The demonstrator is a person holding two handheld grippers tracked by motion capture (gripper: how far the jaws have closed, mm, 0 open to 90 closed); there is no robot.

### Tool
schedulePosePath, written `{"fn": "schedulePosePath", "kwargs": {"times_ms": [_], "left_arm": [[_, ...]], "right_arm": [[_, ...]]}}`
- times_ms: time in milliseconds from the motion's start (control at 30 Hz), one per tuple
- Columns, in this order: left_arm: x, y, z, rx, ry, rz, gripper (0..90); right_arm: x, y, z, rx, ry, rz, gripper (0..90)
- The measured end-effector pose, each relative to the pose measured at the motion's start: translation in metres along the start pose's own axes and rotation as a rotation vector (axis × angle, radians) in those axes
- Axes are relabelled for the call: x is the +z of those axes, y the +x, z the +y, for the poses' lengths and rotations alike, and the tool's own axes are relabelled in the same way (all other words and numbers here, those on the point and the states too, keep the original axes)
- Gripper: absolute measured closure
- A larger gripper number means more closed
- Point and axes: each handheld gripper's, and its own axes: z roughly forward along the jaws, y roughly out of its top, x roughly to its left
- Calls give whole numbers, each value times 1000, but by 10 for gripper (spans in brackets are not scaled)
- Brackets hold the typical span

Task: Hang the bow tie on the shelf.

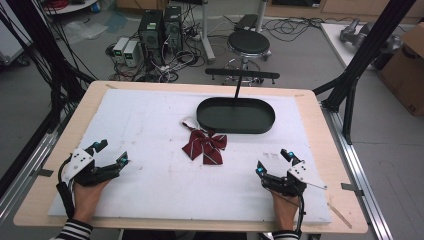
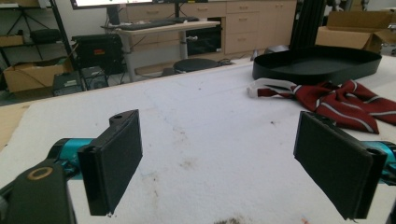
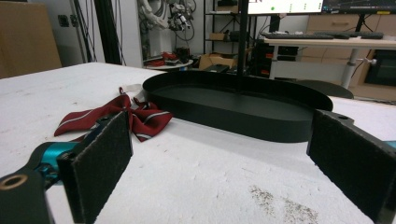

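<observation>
A dark red bow tie with white stripes (image 1: 205, 145) lies flat on the white mat, just in front of a black oval tray (image 1: 235, 115) with an upright post and crossbar. From the left gripper view the bow tie (image 2: 343, 102) lies ahead to the right, its white strap toward the tray (image 2: 322, 63). In the right gripper view the bow tie (image 3: 116, 116) lies ahead to the left, the tray (image 3: 243, 109) straight ahead. My left gripper (image 1: 110, 153) rests open near the mat's front left. My right gripper (image 1: 272, 162) rests open at front right. Both hold nothing.
The white mat (image 1: 150, 125) covers most of the wooden table (image 1: 320, 130). Beyond the far edge stand a black stool (image 1: 248, 44), computer towers (image 1: 159, 30) and cables on the floor. A cardboard box (image 1: 407, 65) sits at the far right.
</observation>
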Motion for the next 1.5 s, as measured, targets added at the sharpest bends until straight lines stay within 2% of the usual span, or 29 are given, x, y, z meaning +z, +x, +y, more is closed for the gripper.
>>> {"fn": "schedulePosePath", "kwargs": {"times_ms": [133, 200, 267, 400, 467, 633, 667, 767, 800, 933, 967, 1033, 1200, 1267, 1500], "left_arm": [[7, 2, 12, 12, 15, -19, 158], [12, 1, 24, 20, 29, -36, 158], [14, 0, 28, 24, 34, -42, 158], [28, -4, 48, 69, 67, -65, 158], [30, -5, 51, 74, 72, -67, 159], [60, -11, 78, 85, 129, -119, 159], [60, -11, 78, 85, 129, -119, 159], [78, -14, 91, 96, 154, -147, 159], [90, -17, 100, 99, 168, -160, 159], [112, -20, 114, 93, 186, -183, 159], [112, -20, 114, 93, 186, -183, 159], [126, -20, 120, 72, 196, -214, 160], [149, -21, 125, 87, 269, -218, 163], [151, -21, 126, 86, 273, -216, 165], [179, -21, 128, 99, 346, -223, 167]], "right_arm": [[0, 0, 0, -3, 1, -2, 58], [0, 0, 0, -8, -3, 1, 58], [0, 1, 0, -11, 0, 1, 59], [0, 1, 0, -14, 0, 1, 58], [0, 1, 0, -8, -2, -1, 58], [-1, 1, 0, -13, -4, 1, 58], [-1, 2, 0, -19, -5, 2, 58], [-1, 2, 0, -23, -4, 1, 58], [-1, 2, 0, -21, -5, 3, 58], [-1, 1, 0, -15, -8, 2, 58], [-1, 1, 0, -14, -9, 1, 58], [-1, 1, 0, -16, -8, 2, 58], [-1, 2, 0, -20, -5, 4, 59], [-1, 2, 0, -16, -6, 2, 58], [0, 1, 0, -9, 0, 4, 59]]}}
